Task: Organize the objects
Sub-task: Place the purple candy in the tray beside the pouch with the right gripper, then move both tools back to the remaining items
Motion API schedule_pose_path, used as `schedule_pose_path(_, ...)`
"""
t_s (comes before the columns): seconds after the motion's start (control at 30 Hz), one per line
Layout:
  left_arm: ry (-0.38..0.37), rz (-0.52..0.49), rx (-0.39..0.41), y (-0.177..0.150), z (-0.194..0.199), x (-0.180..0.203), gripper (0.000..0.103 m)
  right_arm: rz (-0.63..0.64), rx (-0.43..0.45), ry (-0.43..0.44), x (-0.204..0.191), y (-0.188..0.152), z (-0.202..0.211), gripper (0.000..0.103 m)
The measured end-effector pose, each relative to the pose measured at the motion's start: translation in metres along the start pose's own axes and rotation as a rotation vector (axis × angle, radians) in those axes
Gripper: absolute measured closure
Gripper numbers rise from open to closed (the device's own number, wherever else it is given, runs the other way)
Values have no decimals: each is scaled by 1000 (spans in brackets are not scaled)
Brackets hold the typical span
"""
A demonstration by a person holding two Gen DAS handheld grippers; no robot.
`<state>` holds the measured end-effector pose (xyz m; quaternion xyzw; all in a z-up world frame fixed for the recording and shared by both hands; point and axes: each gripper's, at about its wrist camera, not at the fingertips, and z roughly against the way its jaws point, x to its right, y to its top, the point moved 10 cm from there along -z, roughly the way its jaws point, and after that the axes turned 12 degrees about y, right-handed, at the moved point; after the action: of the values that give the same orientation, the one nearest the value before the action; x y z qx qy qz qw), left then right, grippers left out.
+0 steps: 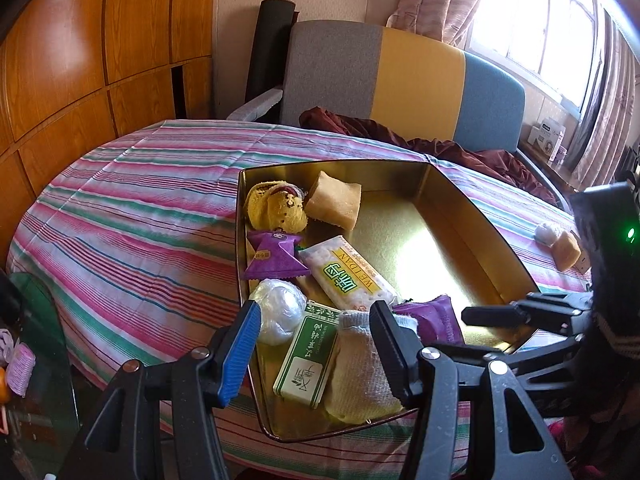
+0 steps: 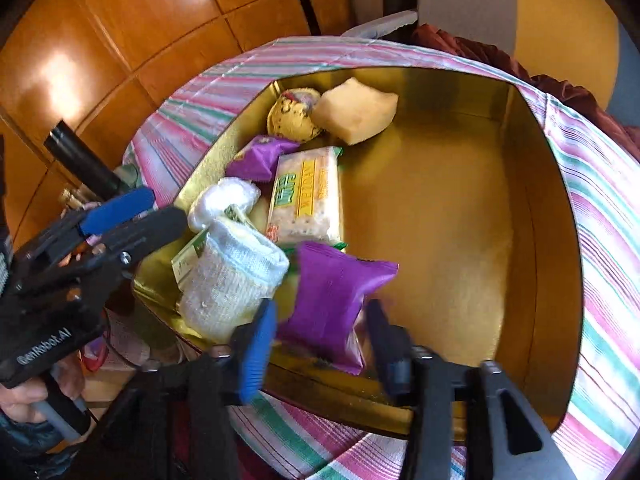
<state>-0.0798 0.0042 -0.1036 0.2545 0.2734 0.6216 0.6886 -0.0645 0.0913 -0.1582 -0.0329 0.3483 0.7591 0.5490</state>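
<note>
We work over a table [image 1: 132, 208] in a striped cloth, where a gold tin [image 2: 532, 208] takes the loose things. Its left half is already crowded: a sponge block [image 2: 356, 114], a yellow plush [image 2: 294, 118], a cracker pack [image 2: 308, 196], a green box [image 1: 306, 354], a foil ball [image 1: 280, 310] and a rolled sock [image 2: 232, 280]. The right half is bare.

Our right gripper [image 2: 320, 340] stands open at the near wall, its pads clear of the purple packet [image 2: 332, 296], which leans between them against the sock. Our left gripper [image 1: 316, 344] hangs half open over the near corner with nothing in it.

We judge the packet may slide or tip onto the rim as we pull back, since it rests propped, not flat. Another sponge [image 1: 566, 250] and a small white thing beside it wait on the cloth beyond the tin; piling more on the left could spill things out.
</note>
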Motion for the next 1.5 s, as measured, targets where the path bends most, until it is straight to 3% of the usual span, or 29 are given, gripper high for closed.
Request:
schedule_pose_path(0.1, -3, -1, 1, 0, 1, 1, 46, -6, 30, -8, 2, 4, 12, 39)
schedule_pose_path(0.4, -22, -10, 4, 4, 3, 11, 46, -70, 126, -99, 39, 4, 66, 17)
schedule_pose_path(0.77, -96, -100, 48, 29, 19, 61, 46, -276, 260, -302, 155, -15, 174, 11)
schedule_pose_path(0.97, -189, -183, 62, 41, 28, 118, 46, -440, 383, -474, 249, -38, 266, 0)
schedule_pose_path(1.13, -274, -259, 40, 43, 35, 177, 46, -616, 517, -604, 324, -72, 334, 0)
schedule_pose_path(1.27, -351, -333, 36, 45, 42, 234, 46, -808, 655, -621, 364, -120, 361, 0)
schedule_pose_path(1.33, -372, -368, 40, 45, 43, 260, 46, -922, 705, -569, 375, -135, 370, 0)
schedule_pose_path(1.5, -462, -415, -14, 41, 33, 328, 46, -981, 809, -543, 379, -145, 395, 0)
